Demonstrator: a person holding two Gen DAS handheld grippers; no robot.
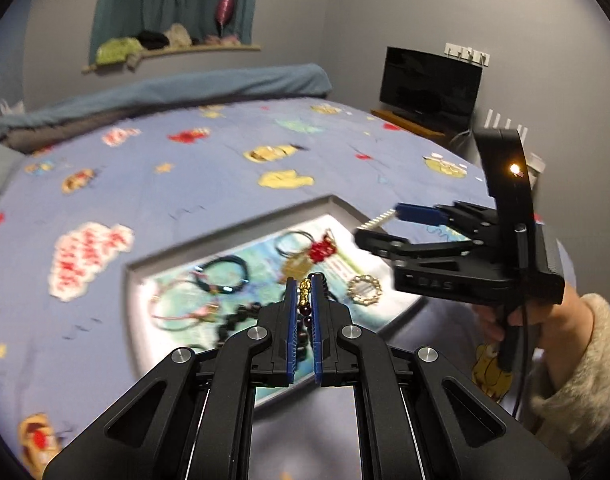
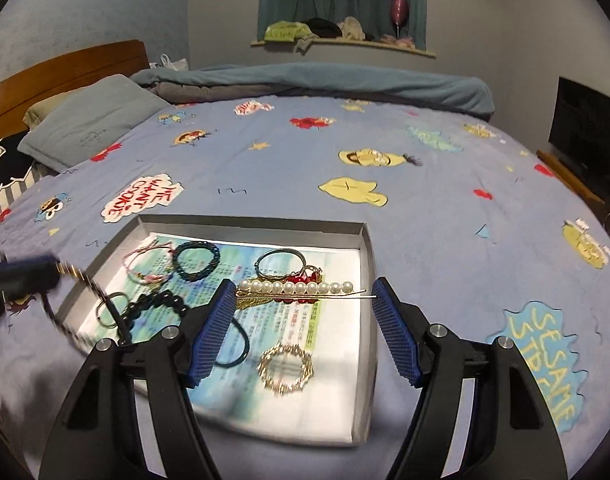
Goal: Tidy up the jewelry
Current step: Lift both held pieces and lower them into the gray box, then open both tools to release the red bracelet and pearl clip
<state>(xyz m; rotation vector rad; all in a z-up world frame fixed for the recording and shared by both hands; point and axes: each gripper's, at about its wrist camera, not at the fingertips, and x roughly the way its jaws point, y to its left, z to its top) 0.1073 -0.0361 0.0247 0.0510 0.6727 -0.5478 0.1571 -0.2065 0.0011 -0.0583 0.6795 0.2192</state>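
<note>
Bedroom: blue cartoon-print bedspread (image 2: 289, 184) covers the bed, with a shallow grey box tray (image 2: 367, 236) of jewelry sitting on it near the foot end.

Left wrist view, grip: left hand-held gripper (image 1: 303, 300) is clenched on a dark bead bracelet with a gold charm (image 1: 303, 294), pinched right between the 2 blue pads, up over the tray.

Left wrist view, axis: the gold charm runs lengthwise along the fingers and points away from the camera; the dark beads trail back toward the gripper body.

Left wrist view, other side: right hand-held gripper (image 1: 375, 226) comes in from the right, fingers aimed left over the tray.

Right wrist view, grip: right one (image 2: 301, 300) is released, jaws spread wide, holding nothing, hanging over the tray.

Right wrist view, pearls: a pearl bar pin (image 2: 297, 288) lies in the tray, long axis running left-right straight across the gap between the fingers, thin pin tip to the right.

Right wrist view, neighbours: a gold ring bracelet (image 2: 285, 368) lies nearer, and red beads (image 2: 301, 278) touch the pearls.

Tip, my guess: keep the left pinch firm so the beads don't slide out, and lift clear of the pile before moving off sideways.

Tip 2: if the pin's next, turn the right one to close across the bar's short side, not its ends.
</note>
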